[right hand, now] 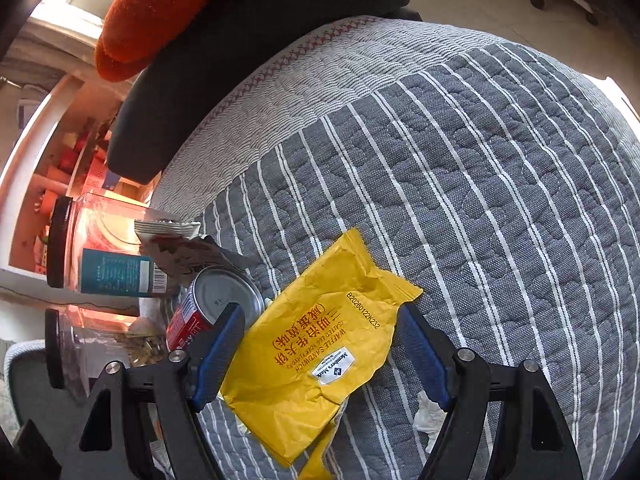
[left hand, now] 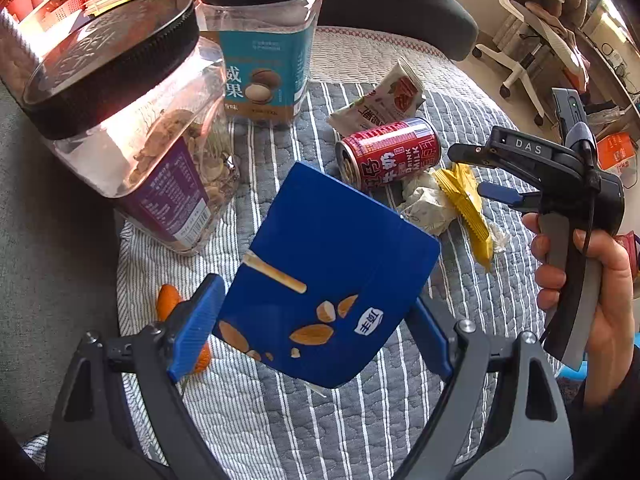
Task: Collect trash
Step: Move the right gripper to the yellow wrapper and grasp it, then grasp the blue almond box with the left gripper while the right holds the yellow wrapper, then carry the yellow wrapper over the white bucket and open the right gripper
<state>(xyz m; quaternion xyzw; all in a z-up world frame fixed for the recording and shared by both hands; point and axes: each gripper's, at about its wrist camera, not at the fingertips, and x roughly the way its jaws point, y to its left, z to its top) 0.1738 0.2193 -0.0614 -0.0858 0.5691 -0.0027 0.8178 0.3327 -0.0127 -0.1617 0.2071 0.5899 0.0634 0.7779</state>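
Observation:
My left gripper (left hand: 316, 324) is shut on a blue snack box (left hand: 328, 280) and holds it tilted above the striped quilt (left hand: 360, 420). My right gripper (right hand: 322, 354) is open, its jaws on either side of a yellow wafer wrapper (right hand: 316, 348); it also shows in the left wrist view (left hand: 492, 174) beside that wrapper (left hand: 466, 204). A red milk can (left hand: 390, 152) lies on its side, with a crumpled tissue (left hand: 426, 204) in front of it and a white snack wrapper (left hand: 384, 100) behind it. An orange peel (left hand: 168, 300) lies under my left finger.
Two clear black-lidded jars stand at the left: a purple-labelled one (left hand: 132, 128) and a teal-labelled one (left hand: 260, 48). A dark cushion (right hand: 248, 52) and an orange plush (right hand: 160, 8) lie beyond the quilt. A white office chair (left hand: 536, 52) stands on the floor at the right.

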